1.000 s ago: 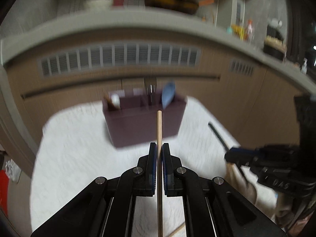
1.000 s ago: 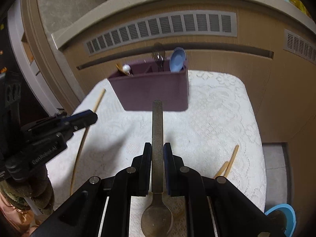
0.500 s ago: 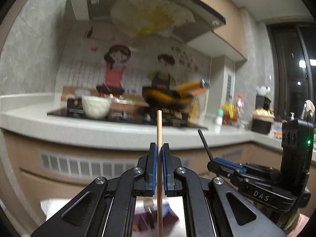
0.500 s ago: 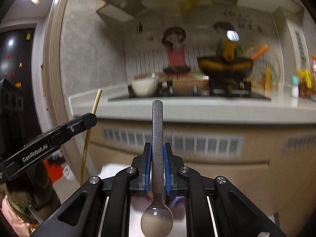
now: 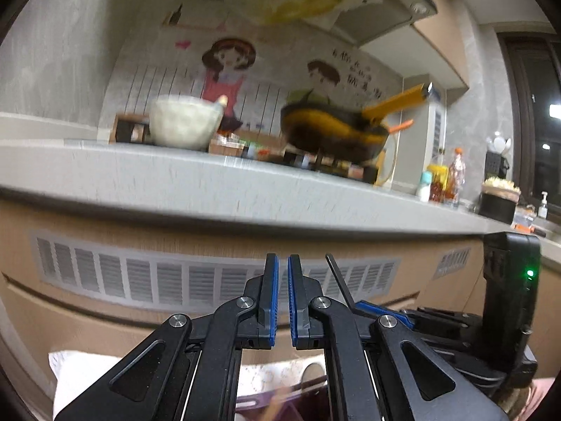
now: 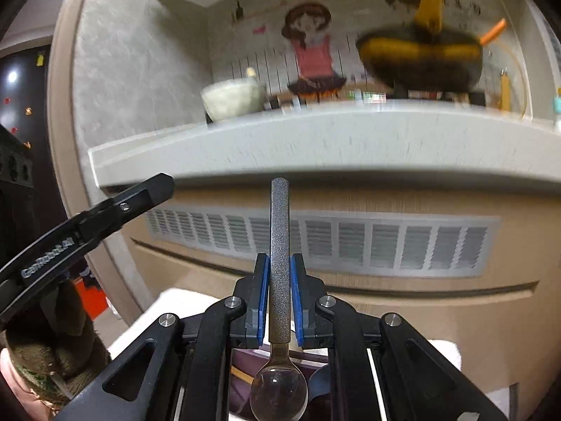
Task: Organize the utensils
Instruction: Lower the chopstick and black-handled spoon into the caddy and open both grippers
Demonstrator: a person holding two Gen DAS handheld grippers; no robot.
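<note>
Dim indoor light; background motion-blurred, perhaps worst at stovetop; fisheye edges curved, dark.

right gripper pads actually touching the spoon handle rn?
Touching. The right wrist view shows both blue pads of the right gripper pressed against the sides of the spoon handle, with no gap on either side.

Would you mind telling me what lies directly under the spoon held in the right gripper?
Under the spoon bowl sits the purple utensil holder on the white cloth; a wooden stick shows inside. The right gripper hides most of its compartments.
</note>
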